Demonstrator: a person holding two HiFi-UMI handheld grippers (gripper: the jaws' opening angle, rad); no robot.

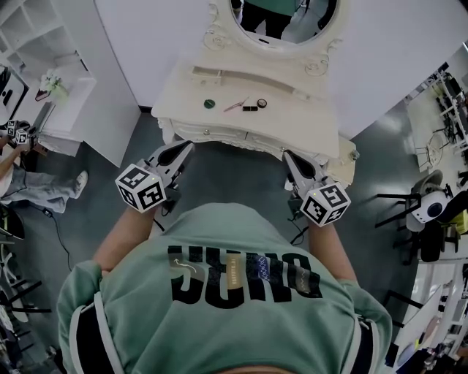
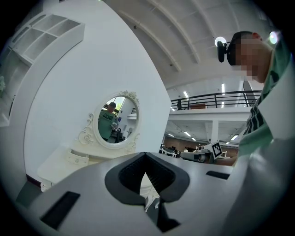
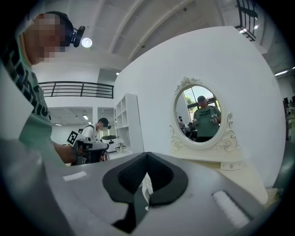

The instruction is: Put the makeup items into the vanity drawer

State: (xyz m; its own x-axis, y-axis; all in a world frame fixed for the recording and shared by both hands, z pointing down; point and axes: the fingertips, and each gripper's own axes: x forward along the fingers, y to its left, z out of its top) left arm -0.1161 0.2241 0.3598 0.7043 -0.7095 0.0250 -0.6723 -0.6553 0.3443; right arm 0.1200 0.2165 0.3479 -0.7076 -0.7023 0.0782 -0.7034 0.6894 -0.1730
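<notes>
Nearest, the left gripper (image 1: 184, 147) and the right gripper (image 1: 289, 156) hang just short of the vanity's front edge. Each has its jaws closed together on nothing. Just beyond, the vanity drawer (image 1: 219, 136) is shut. On the worktop (image 1: 307, 120) lie a round green pot (image 1: 210, 104), a thin pink stick (image 1: 235, 106), a small black piece (image 1: 250, 108) and a small round case (image 1: 262, 103). Behind them stands the oval mirror (image 1: 285, 22).

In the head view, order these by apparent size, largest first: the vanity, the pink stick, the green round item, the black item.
1. vanity
2. pink stick, the longest small thing
3. green round item and black item: they look about alike, so unranked
</notes>
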